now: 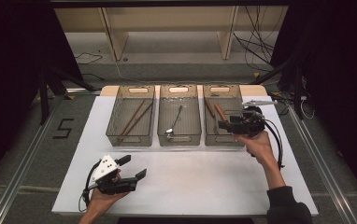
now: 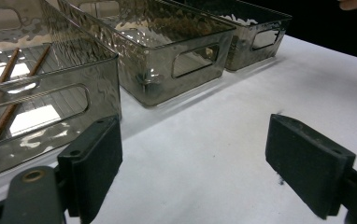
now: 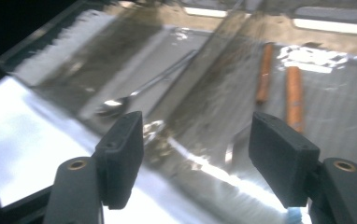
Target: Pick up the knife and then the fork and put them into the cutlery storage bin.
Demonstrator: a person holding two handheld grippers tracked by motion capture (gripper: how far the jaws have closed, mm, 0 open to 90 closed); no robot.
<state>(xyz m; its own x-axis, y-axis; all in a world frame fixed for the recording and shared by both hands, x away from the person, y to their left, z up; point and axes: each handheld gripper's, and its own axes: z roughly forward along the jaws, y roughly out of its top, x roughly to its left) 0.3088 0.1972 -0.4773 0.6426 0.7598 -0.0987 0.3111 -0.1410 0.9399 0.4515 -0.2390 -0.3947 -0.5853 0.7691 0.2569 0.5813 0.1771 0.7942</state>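
Three smoky clear bins stand in a row at the back of the white table (image 1: 190, 182). The left bin (image 1: 130, 140) holds brown chopsticks (image 1: 134, 117), the middle bin (image 1: 179, 140) a metal spoon (image 1: 174, 122), and the right bin (image 1: 208, 135) two brown-handled utensils (image 1: 215, 109). My right gripper (image 1: 224, 123) hovers over the right bin's near end, open, with nothing between its jaws (image 3: 197, 154); the spoon (image 3: 120, 103) and brown handles (image 3: 294, 95) lie beyond them. My left gripper (image 1: 133, 166) rests low at the table's front left, open and empty (image 2: 193, 163), facing the bins.
Bare white tabletop stretches between the bins and the front edge. Behind the table are a wooden shelf frame (image 1: 167, 28) and loose cables (image 1: 256, 46). Metal rails (image 1: 22, 172) run along both sides of the table. A "5" mark (image 1: 63, 128) is on the floor at left.
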